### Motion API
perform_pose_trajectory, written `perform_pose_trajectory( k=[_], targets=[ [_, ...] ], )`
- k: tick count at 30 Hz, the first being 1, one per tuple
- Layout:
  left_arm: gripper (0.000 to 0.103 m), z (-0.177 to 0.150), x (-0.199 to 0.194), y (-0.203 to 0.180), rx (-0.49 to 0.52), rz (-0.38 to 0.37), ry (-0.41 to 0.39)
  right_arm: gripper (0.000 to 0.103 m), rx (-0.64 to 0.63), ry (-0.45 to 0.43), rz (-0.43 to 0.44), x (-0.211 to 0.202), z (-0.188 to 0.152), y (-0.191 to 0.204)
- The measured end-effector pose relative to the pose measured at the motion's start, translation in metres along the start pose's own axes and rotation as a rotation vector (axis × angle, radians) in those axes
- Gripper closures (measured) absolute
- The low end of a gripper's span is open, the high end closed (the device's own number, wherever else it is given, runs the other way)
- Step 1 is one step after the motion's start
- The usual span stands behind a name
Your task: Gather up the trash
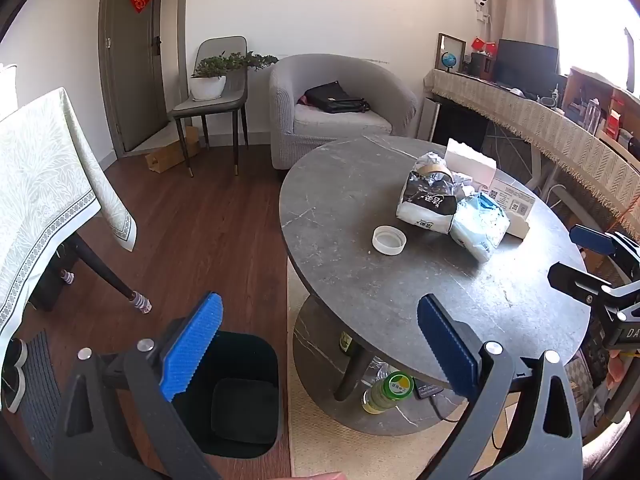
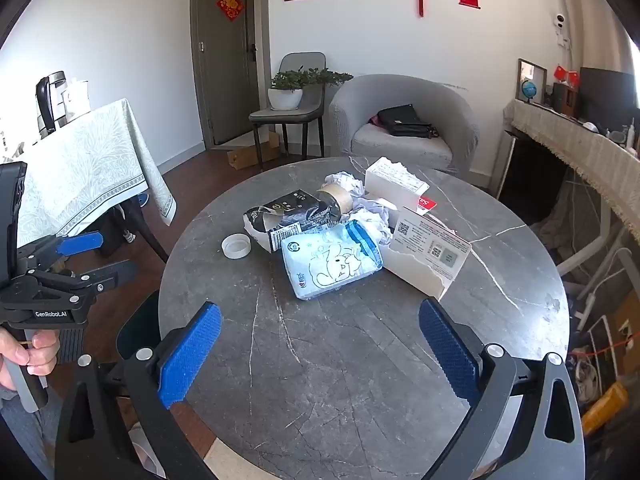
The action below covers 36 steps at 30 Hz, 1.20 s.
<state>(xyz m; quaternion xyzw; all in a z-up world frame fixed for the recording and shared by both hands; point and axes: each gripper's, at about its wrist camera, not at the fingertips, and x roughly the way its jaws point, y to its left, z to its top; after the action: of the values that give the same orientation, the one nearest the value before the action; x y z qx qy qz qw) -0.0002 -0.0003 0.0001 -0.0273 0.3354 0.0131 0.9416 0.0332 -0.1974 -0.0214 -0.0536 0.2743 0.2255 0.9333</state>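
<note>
Left gripper [image 1: 320, 344] hovering wide open, empty, above trash bin [image 1: 236, 392]. Right gripper [image 2: 320, 350] hovering wide open, empty, over table [image 2: 360, 360] before wrappers [image 2: 332, 260].

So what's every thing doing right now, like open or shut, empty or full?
Left gripper: open, holding nothing.
Right gripper: open, holding nothing.
Bin: open, nothing visible inside.
Lid: loose on the table, rim up.
Blue pack: crumpled, lying flat.
Black pack: torn open, on its side.
Torn box: ripped open.
Door: shut.
</note>
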Motion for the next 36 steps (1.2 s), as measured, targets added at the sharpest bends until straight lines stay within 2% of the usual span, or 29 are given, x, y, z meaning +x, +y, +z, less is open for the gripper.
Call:
perform_pose_trajectory(
  k=[36],
  targets=[
    [0.003,0.0023,-0.0008,0.0003,-0.004,0.004,-0.002,0.003,0.013,0.009,-0.001,-0.0002,0.0001,-0.0075]
  ],
)
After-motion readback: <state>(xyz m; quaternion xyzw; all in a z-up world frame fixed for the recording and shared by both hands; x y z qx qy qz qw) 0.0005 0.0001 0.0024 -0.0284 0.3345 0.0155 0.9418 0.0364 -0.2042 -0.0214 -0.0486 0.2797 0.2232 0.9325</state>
